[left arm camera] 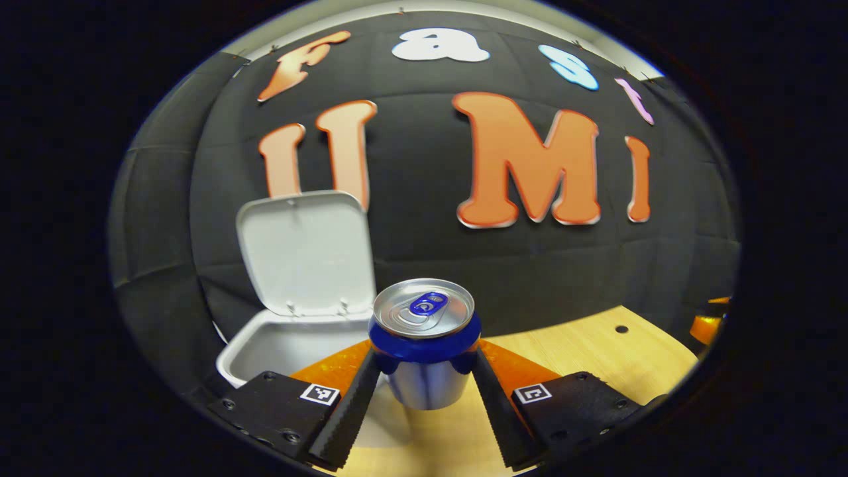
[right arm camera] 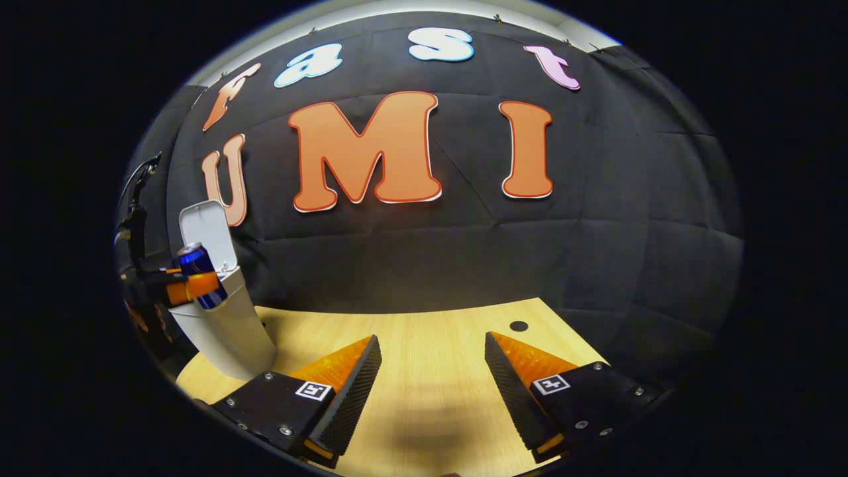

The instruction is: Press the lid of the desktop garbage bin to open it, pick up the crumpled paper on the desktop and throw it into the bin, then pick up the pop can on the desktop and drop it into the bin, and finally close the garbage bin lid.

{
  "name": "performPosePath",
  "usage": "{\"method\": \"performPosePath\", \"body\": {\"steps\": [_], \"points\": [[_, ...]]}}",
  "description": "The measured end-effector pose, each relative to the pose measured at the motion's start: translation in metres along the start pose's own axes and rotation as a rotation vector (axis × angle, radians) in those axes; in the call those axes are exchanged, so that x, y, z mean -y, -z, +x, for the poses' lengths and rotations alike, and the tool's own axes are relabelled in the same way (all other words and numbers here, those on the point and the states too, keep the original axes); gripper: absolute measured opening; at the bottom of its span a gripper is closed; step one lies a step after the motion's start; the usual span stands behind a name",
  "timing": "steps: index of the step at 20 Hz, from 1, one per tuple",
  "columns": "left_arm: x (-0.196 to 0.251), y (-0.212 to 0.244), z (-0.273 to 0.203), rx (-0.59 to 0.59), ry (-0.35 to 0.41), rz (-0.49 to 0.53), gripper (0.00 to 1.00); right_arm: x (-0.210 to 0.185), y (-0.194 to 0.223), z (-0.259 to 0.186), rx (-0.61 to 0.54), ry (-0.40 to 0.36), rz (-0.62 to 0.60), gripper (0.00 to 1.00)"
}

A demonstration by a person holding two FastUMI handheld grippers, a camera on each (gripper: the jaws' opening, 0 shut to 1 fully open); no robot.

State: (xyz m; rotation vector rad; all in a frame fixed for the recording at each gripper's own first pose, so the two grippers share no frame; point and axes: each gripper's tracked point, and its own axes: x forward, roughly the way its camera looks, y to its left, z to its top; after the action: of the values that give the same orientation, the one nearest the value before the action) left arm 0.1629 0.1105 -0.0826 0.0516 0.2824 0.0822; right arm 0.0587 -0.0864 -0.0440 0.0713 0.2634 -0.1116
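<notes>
No brand or writing reads on the pop can [left arm camera: 424, 344]; you see only a blue band, bare metal and a blue pull tab. Your left gripper [left arm camera: 424, 377] is closed on it, both fingers pressing its sides, holding it upright in the air beside the garbage bin [left arm camera: 278, 348], whose lid [left arm camera: 305, 252] stands open. Your right gripper [right arm camera: 430, 384] hangs wide apart over the desktop [right arm camera: 430, 331], holding nothing.
</notes>
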Motion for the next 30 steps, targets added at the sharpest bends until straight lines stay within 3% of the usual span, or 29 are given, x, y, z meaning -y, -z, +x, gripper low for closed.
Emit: {"method": "performPosePath", "body": {"steps": [4, 11, 13, 14, 17, 24, 26, 29, 30], "points": [[-0.062, -0.042, 0.017, 0.083, -0.101, 0.01, 0.8, -0.004, -0.005, -0.002, 0.022, -0.009, 0.008, 0.94], [-0.088, 0.01, 0.048, 0.024, -0.139, -0.005, 0.83, 0.012, 0.0, -0.013, 0.011, 0.026, -0.001, 0.94], [-0.088, 0.009, 0.047, 0.03, -0.134, -0.02, 0.93, 0.019, 0.0, -0.017, 0.017, 0.042, -0.007, 0.94], [-0.086, 0.002, 0.044, 0.044, -0.129, -0.015, 0.98, 0.023, 0.0, -0.018, 0.018, 0.052, -0.008, 0.94], [-0.083, -0.029, 0.036, 0.083, -0.122, 0.03, 0.97, 0.029, 0.002, -0.02, 0.012, 0.065, 0.01, 0.94], [-0.111, -0.169, 0.053, 0.198, -0.112, -0.021, 0.95, 0.029, 0.002, -0.023, 0.02, 0.066, 0.01, 0.94], [-0.12, -0.194, 0.076, 0.179, -0.101, -0.022, 0.95, 0.03, 0.003, -0.023, 0.02, 0.066, 0.007, 0.94], [-0.123, -0.19, 0.116, 0.068, -0.049, -0.068, 0.95, 0.03, 0.003, -0.023, 0.019, 0.071, 0.015, 0.94], [-0.131, -0.185, 0.127, 0.043, -0.065, -0.074, 0.99, 0.03, 0.003, -0.024, 0.021, 0.075, 0.016, 0.94]]}}
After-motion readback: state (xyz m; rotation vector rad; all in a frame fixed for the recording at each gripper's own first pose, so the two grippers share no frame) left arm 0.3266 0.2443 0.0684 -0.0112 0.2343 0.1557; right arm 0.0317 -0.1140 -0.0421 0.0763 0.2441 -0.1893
